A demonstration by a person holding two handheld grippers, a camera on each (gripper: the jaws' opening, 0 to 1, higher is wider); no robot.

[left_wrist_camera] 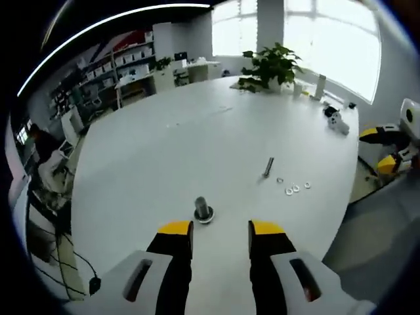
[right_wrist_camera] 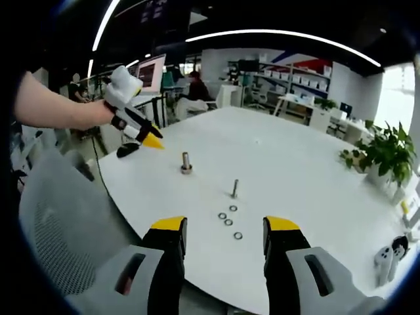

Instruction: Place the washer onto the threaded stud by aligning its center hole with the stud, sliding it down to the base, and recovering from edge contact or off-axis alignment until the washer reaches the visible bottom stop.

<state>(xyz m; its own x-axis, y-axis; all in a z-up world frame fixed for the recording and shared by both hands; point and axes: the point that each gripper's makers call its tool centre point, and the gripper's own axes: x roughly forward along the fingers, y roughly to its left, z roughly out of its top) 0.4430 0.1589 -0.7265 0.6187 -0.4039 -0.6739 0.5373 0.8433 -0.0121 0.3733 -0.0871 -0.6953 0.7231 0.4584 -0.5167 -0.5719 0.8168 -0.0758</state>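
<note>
A large white table point(left_wrist_camera: 164, 151) with a rounded edge takes up most of the left gripper view, and in the right gripper view the same table point(right_wrist_camera: 289, 164) stretches away toward shelving at the back of an office. A grey mesh chair back point(right_wrist_camera: 59, 223) stands at the table's near edge in the right gripper view. A potted plant point(left_wrist_camera: 270, 65) sits at the far side of the table by the bright windows, and it appears again as the plant point(right_wrist_camera: 384, 154) at the right edge of the other view.

The left gripper point(left_wrist_camera: 220, 230) rises from the bottom of its view with its yellow-tipped jaws spread apart and nothing between them; from the other side the same left gripper point(right_wrist_camera: 141, 141) hangs above the table's edge in a person's hand, and there I cannot tell how its jaws stand. The right gripper point(right_wrist_camera: 224, 226) likewise has its jaws wide apart, holding nothing, and it shows as yellow and white parts point(left_wrist_camera: 387, 141) off the table's right edge in the left gripper view.

The threaded stud point(left_wrist_camera: 202, 209) stands upright on its round base just ahead of the left jaw, seen also as the stud point(right_wrist_camera: 186, 162) near the left gripper. A loose bolt point(left_wrist_camera: 268, 167) stands well apart from it point(right_wrist_camera: 234, 188). Beside the bolt lie four washers point(left_wrist_camera: 292, 187), loose on the table point(right_wrist_camera: 228, 221), none on the stud
</note>
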